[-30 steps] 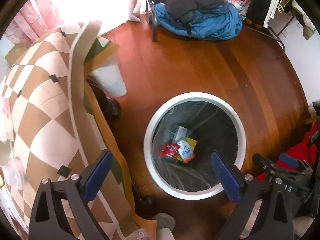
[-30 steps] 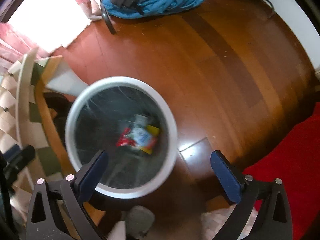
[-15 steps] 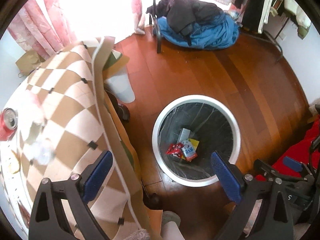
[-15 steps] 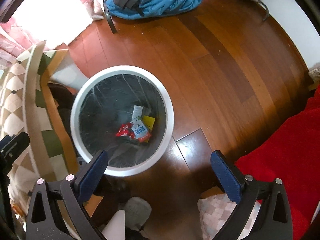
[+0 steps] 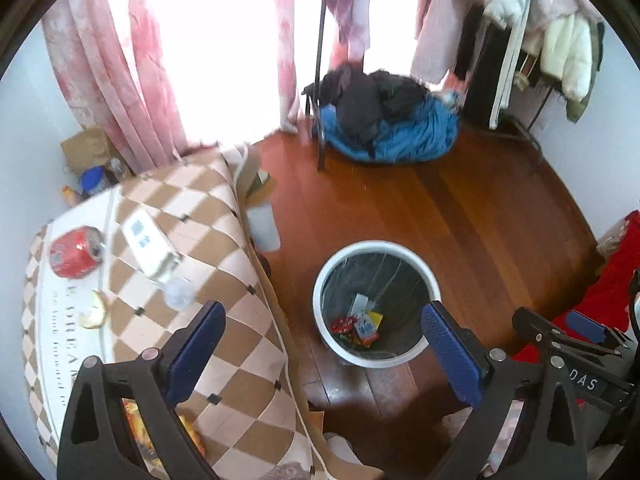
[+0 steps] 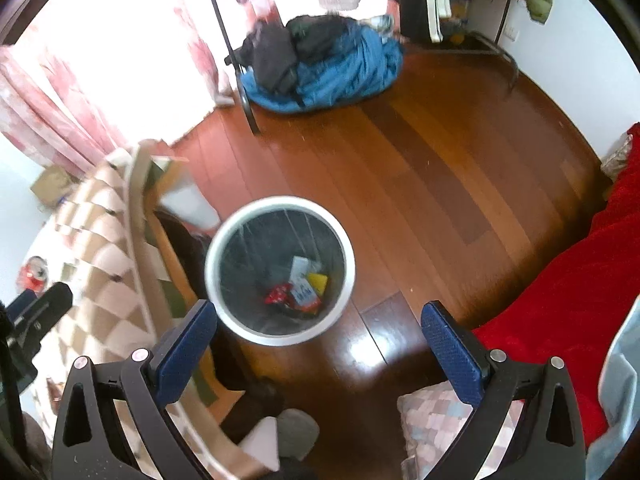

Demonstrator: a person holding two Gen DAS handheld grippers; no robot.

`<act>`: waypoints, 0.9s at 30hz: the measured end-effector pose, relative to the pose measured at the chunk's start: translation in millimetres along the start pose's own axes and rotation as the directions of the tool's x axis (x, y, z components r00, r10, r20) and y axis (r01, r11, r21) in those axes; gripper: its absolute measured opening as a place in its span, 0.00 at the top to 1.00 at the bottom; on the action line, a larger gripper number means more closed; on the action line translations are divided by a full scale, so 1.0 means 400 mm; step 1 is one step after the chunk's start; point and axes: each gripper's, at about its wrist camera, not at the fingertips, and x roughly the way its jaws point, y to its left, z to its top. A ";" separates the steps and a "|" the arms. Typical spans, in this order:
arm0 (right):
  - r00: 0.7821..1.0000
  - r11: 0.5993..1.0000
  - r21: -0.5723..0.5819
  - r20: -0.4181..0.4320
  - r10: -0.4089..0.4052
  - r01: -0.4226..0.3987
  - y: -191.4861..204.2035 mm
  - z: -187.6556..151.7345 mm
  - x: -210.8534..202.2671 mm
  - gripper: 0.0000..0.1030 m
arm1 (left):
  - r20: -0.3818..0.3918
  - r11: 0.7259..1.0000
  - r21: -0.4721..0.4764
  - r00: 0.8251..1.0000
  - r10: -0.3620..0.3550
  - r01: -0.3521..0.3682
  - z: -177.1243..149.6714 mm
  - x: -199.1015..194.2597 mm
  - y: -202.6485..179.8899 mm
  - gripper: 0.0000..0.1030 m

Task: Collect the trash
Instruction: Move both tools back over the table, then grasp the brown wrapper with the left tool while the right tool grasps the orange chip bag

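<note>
A white round bin (image 5: pixel 420 264) (image 6: pixel 340 240) with a clear liner stands on the wooden floor and holds several wrappers (image 5: pixel 360 325) (image 6: pixel 298 290). On the checkered tablecloth (image 5: pixel 224 240) to its left lie a crushed red can (image 5: pixel 74 252) (image 6: pixel 34 274), a white carton (image 5: pixel 146 242), a crumpled clear plastic piece (image 5: pixel 180 292) and a yellowish scrap (image 5: pixel 93 314). My left gripper (image 5: pixel 322 330) is open and empty, high above the table's edge and the bin. My right gripper (image 6: pixel 320 330) is open and empty above the bin's near rim.
A blue and black heap of clothes (image 5: pixel 384 124) (image 6: pixel 320 60) lies by a rack leg at the back. Pink curtains (image 5: pixel 120 60) hang at the window. A red blanket (image 6: pixel 568 292) lies at the right. A cardboard box (image 5: pixel 86 148) and bottles stand behind the table.
Both grippers have risen and tilted up, so the bin looks smaller and lower. The left view has swung left and now takes in the tabletop with the can and carton.
</note>
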 end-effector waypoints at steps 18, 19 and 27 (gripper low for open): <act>0.970 0.964 -0.147 0.068 0.233 -0.221 0.264 -0.198 -0.325 0.00 | 0.062 0.987 -0.124 0.992 0.113 -0.105 -0.212 -0.281 0.308 0.03; 0.968 0.956 -0.172 0.039 0.246 -0.237 0.299 -0.217 -0.309 0.00 | 0.040 0.980 -0.145 0.988 0.146 -0.139 -0.243 -0.267 0.352 0.03; 0.937 0.916 -0.245 -0.226 0.265 -0.318 0.561 -0.380 -0.048 0.00 | -0.175 0.894 -0.316 0.945 0.275 -0.319 -0.434 -0.123 0.662 0.03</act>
